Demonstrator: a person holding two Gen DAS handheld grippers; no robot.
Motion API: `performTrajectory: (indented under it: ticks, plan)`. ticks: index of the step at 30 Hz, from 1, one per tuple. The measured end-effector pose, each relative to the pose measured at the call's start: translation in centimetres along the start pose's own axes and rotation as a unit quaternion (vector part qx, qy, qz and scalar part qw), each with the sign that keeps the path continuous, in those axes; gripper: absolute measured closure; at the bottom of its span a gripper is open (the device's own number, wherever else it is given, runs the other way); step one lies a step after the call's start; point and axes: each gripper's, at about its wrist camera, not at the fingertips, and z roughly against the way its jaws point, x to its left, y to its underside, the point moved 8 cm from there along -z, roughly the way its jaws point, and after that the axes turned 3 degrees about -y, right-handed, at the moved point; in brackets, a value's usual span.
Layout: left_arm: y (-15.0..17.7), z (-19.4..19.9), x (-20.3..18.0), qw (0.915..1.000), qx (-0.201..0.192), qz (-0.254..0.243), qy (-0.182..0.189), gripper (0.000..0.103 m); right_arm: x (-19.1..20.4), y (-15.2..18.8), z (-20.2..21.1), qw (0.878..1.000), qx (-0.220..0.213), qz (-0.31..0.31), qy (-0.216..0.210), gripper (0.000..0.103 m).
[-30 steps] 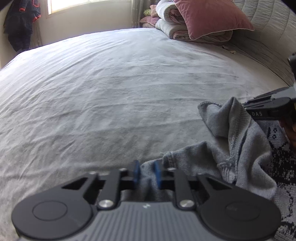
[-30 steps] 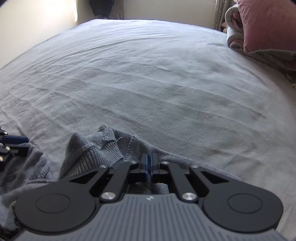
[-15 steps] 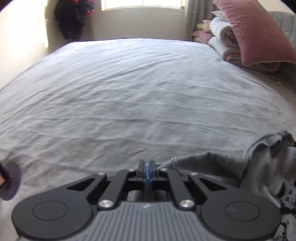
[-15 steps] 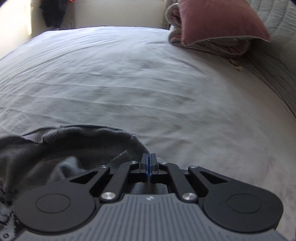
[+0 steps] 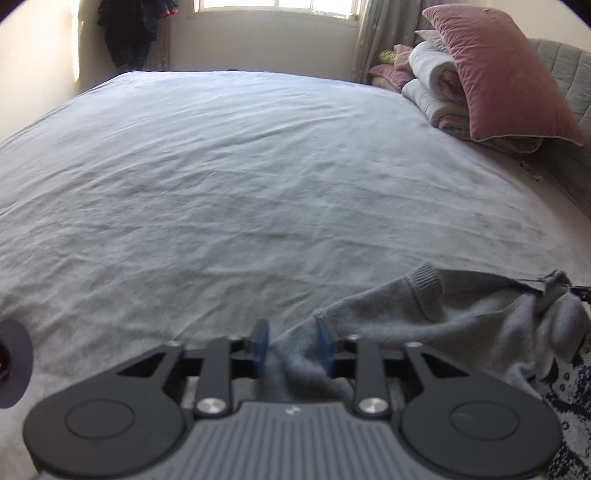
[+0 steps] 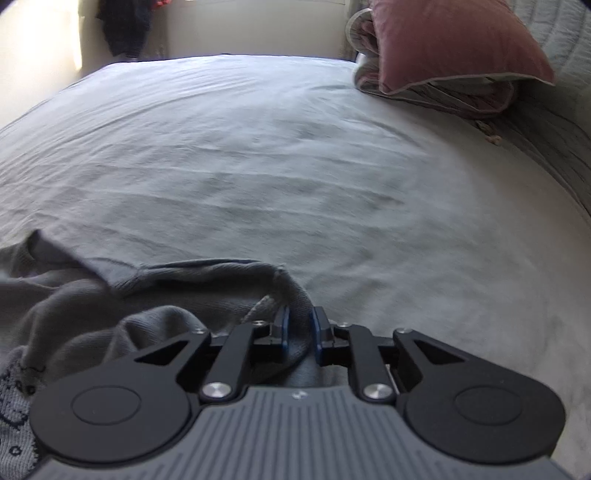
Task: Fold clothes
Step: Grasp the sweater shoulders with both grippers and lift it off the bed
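A wide bed (image 5: 258, 177) under a pale, faintly wrinkled sheet takes up nearly all of both wrist views, with a pink pillow (image 5: 502, 74) leaning on folded bedding (image 5: 432, 85) at its far right corner and dark clothing (image 5: 129, 29) hanging by the window beyond. The one garment being worked, a grey knit sweater (image 5: 461, 314), lies at the near edge of the bed, its upper edge strung loosely between the two grippers; a darker patterned part shows toward the lower corner, and a ribbed cuff or hem sticks up near the middle. The left gripper (image 5: 291, 347) has just been opening: its blue fingers (image 5: 261, 341) stand apart with a fold of the knit lying slack between them, no longer pinched. The right gripper (image 6: 298, 334) has likewise just been opening, and a rolled edge of the sweater runs through the gap between its fingers without being pressed. Judging from this, the sweater has only been dragged out and laid down; it looks bunched and rumpled, with no clean fold visible. Smoothing it flat and making the folds themselves appear to be left to do.
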Motion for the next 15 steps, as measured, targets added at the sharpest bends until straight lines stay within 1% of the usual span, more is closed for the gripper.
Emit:
performTrajectory:
  ticks: [2, 5, 8, 11, 15]
  plan:
    - [-0.2, -0.7, -0.4, 0.9999, 0.006, -0.009, 0.003, 0.065, 0.7, -0.5, -0.3, 1.000, -0.005, 0.016, -0.007, 0.064]
    - [-0.9, -2.0, -1.0, 0.9995, 0.024, -0.020, 0.010, 0.064, 2.1, -1.5, -0.6, 0.998, -0.010, 0.048, -0.027, 0.064]
    - [-1.8, -3.0, -2.0, 0.9983, 0.034, -0.034, 0.033, 0.064, 3.8, -2.5, -1.3, 0.994, -0.008, 0.098, -0.048, 0.064]
    - [-2.1, -4.1, -2.9, 0.9956, 0.049, -0.063, 0.048, 0.064, 4.6, -3.0, -2.6, 0.989, 0.005, 0.136, -0.054, 0.063]
    - [-1.4, -4.9, -3.6, 0.9916, 0.066, -0.090, 0.064, 0.064, 4.7, -3.3, -4.5, 0.986, 0.025, 0.153, -0.056, 0.063]
